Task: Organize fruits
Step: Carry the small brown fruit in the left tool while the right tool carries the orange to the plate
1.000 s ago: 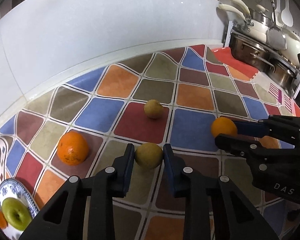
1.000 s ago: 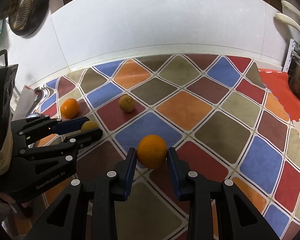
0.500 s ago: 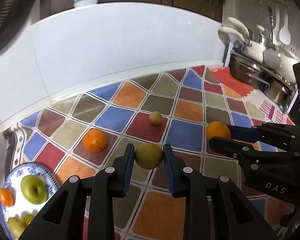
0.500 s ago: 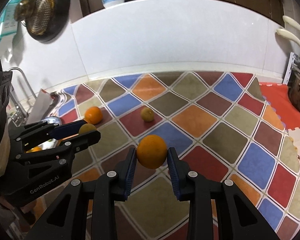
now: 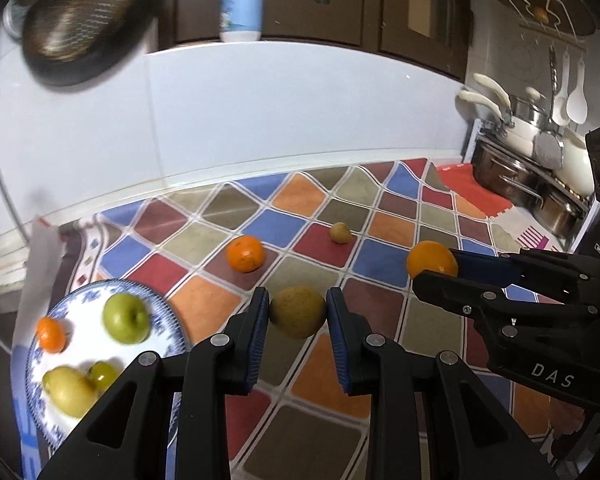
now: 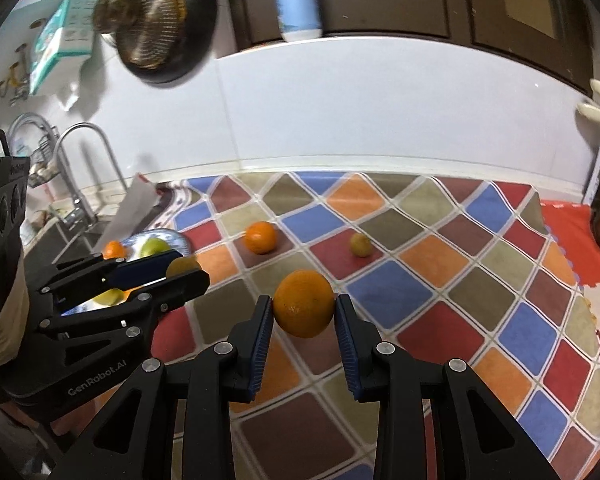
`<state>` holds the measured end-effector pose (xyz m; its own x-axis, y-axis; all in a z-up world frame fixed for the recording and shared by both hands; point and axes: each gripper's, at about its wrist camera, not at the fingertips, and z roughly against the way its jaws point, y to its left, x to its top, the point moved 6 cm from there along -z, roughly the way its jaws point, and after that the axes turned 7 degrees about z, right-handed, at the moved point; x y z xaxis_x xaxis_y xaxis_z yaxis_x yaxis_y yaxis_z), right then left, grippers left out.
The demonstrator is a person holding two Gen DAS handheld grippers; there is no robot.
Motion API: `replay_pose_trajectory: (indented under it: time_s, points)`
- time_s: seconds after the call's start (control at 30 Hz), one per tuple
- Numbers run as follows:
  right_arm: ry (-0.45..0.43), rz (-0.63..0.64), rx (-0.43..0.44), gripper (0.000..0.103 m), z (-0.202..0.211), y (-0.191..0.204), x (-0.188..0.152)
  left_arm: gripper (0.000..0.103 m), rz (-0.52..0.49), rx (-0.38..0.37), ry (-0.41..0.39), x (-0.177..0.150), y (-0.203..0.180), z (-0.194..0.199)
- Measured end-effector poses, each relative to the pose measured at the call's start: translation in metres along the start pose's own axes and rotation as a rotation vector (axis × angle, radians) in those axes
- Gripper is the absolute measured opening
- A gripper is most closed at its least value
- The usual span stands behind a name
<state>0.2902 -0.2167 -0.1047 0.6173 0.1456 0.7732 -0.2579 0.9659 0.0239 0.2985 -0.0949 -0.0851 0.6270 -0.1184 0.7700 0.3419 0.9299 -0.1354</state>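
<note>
Both grippers are loaded up right now. The left gripper (image 5: 297, 312) has its blue pads clamped on a brownish pear (image 5: 297, 311), one pad on each side, lifted off the mat (image 5: 324, 368). The right gripper (image 6: 304, 310) is squeezing an orange (image 6: 304, 309) the same way, also up in the air.

From the left gripper, the plate (image 5: 168, 316) sits down to its left, with a green apple (image 5: 126, 317), a small tangerine (image 5: 51, 334), a yellow pear (image 5: 70, 390) and a small green fruit (image 5: 102, 374) on it. Ahead of its tips and a bit left, a loose orange (image 5: 245, 253) lies on the mat, and farther ahead to the right a little brown fruit (image 5: 340, 233). The right gripper hangs off to the left gripper's right, well apart from it.

Dark pan (image 5: 80, 20) and a blue bottle (image 5: 242, 0) up behind, pots (image 5: 516, 176) far right.
</note>
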Motion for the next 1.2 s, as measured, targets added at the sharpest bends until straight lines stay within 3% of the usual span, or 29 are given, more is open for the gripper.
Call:
replay_pose_trajectory:
  time_s: [0.7,1.2]
  points:
    - [-0.048,0.109,0.14,0.033,0.007,0.115,0.018,0.03,0.084,0.128,-0.07,-0.022,0.09,0.083]
    - [-0.041,0.137,0.174,0.033,-0.022,0.183,0.032,0.03,0.09,0.171,-0.071,-0.031,0.16,0.095]
